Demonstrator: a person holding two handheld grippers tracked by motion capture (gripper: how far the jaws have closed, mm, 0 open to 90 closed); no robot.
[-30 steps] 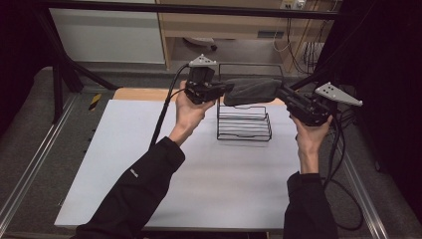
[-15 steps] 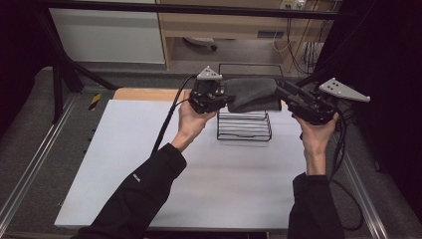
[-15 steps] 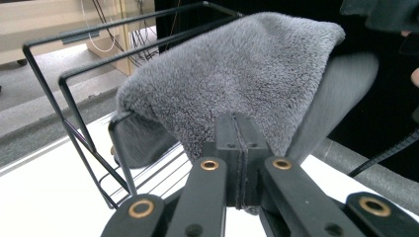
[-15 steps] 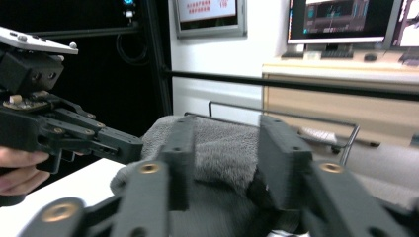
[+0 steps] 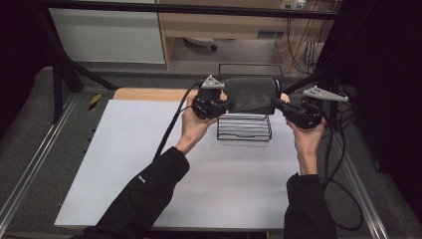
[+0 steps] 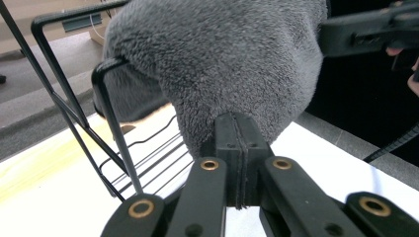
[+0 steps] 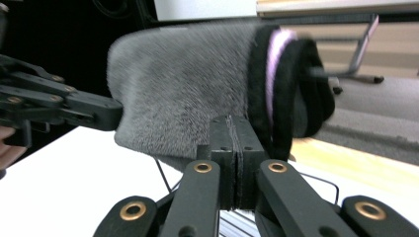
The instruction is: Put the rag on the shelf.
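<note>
Sock (image 5: 251,93) hangs above rack (image 5: 244,128), at table's (image 5: 149,149) far edge.

A white table (image 5: 124,164) with a wooden far edge stood on grey floor (image 5: 30,144); beyond it were a white panel (image 5: 107,35) and a wooden cabinet (image 5: 224,25); cables (image 5: 303,45) hung at right; black frame bars (image 5: 64,69) crossed the left.

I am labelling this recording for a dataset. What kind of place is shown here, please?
Probably a lab or workshop set up for recording. A white table stands inside a black metal frame, loose cables hang at the back, and both grippers hold a grey fleece cloth over a wire rack.
</note>
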